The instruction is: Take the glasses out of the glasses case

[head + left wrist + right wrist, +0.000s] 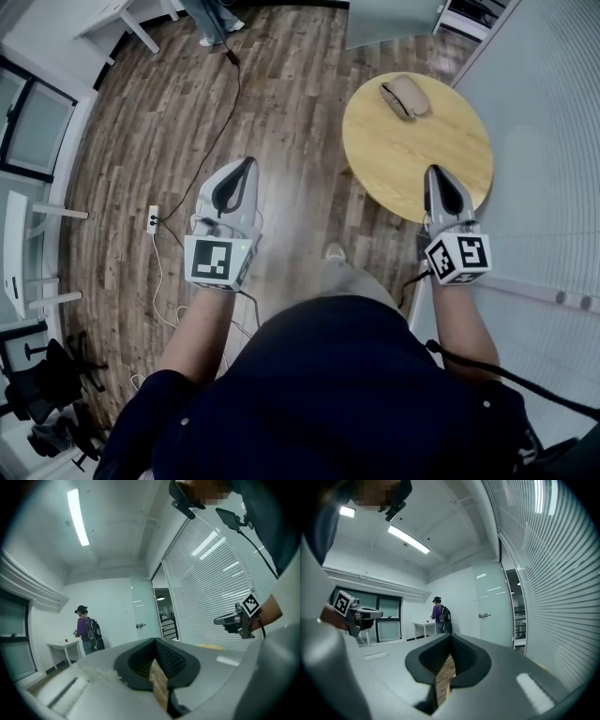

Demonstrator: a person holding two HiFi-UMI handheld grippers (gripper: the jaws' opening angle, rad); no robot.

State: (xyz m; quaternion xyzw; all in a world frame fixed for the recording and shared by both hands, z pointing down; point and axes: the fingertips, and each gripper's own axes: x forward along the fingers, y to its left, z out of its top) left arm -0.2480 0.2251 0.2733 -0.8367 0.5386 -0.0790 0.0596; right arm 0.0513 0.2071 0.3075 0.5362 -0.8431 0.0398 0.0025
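Jaws pressing together on both tools, gripping nothing. Holding left gripper [249,161] above wood floor [281,84], right gripper [433,171] at near edge of round table [412,159]. Glasses case [405,97] lying shut toward table's far side, well apart from both.
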